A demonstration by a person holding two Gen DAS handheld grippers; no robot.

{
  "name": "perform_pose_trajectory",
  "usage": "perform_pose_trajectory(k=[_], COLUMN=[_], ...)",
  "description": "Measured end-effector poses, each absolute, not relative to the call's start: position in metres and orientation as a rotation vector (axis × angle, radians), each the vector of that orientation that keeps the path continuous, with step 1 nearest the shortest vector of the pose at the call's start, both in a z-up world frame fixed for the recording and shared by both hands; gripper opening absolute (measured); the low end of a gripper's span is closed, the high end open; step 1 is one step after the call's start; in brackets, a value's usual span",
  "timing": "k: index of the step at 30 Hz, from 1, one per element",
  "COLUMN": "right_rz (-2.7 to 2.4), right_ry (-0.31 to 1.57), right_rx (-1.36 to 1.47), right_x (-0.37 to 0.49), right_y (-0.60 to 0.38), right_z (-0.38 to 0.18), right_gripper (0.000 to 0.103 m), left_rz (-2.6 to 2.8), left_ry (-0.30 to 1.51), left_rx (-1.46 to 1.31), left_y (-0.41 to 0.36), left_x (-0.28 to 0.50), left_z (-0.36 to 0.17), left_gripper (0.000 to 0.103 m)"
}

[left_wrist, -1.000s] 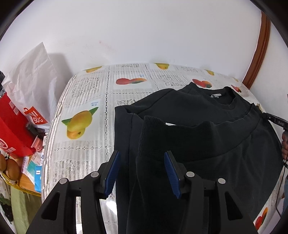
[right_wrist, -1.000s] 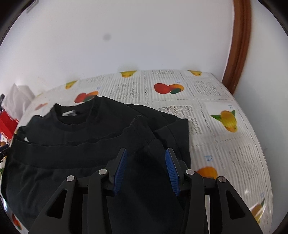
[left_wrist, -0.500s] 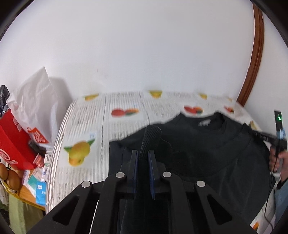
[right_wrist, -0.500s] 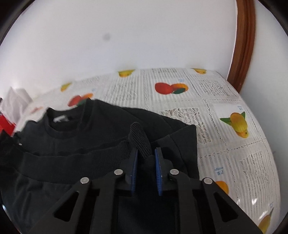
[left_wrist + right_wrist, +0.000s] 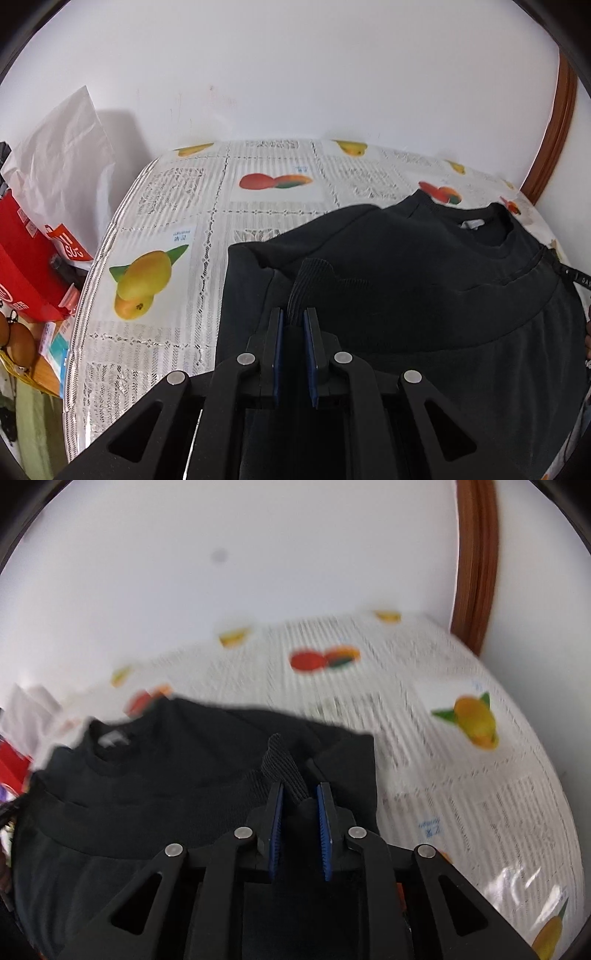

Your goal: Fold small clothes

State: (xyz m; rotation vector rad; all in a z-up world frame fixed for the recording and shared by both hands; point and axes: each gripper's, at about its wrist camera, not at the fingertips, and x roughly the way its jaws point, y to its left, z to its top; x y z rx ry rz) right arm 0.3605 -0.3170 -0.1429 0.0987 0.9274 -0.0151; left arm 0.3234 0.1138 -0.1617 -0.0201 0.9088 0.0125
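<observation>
Both tongs, left tongs and right tongs, are clenching the black sweatshirt's ribbed hem; they should be travelling forward together, level, toward the collar ahead.

A plain white wall fills the view ahead of the gripper, with faint scuffs and one small dark spot. Right of the gripper a brown wooden frame runs up the wall in a curve. Below and ahead lies a table under a white lace-pattern cloth printed with mangoes and other fruit, its far edge against the wall. Left of the gripper, past the table's edge, stand a white bag and a red bag. The light is even and soft.
</observation>
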Motion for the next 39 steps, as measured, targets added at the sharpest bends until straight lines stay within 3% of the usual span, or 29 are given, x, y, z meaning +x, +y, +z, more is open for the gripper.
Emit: perform_pose_trajectory(k=[5, 8, 10, 14, 19, 27, 39], right_rz=[-0.026, -0.047, -0.035, -0.058, -0.104, -0.148, 0.081], right_ry=[0.936, 0.908, 0.893, 0.900, 0.932, 0.924, 0.873], right_rx=[0.091, 0.039, 0.010, -0.033, 0.006, 0.046, -0.042], right_x=[0.356, 0.340, 0.326, 0.299, 0.268, 0.229, 0.216], right_y=[-0.319, -0.314, -0.310, -0.315, -0.337, -0.333, -0.180], right_z=[-0.140, -0.129, -0.125, -0.134, -0.143, -0.121, -0.095], right_gripper=[0.023, 0.032, 0.036, 0.038, 0.048, 0.050, 0.051], left_rz=[0.017, 0.018, 0.017, 0.020, 0.017, 0.032, 0.017], left_ry=[0.914, 0.922, 0.928, 0.932, 0.946, 0.972, 1.009], left_rx=[-0.004, 0.003, -0.002, 0.005, 0.007, 0.007, -0.060], left_y=[0.112, 0.112, 0.111, 0.109, 0.112, 0.129, 0.169], left_x=[0.323, 0.322, 0.321, 0.311, 0.290, 0.239, 0.135], left_z=[-0.162, -0.161, -0.160, -0.160, -0.160, -0.157, -0.153], left_gripper=[0.015, 0.018, 0.024, 0.046, 0.047, 0.053, 0.056])
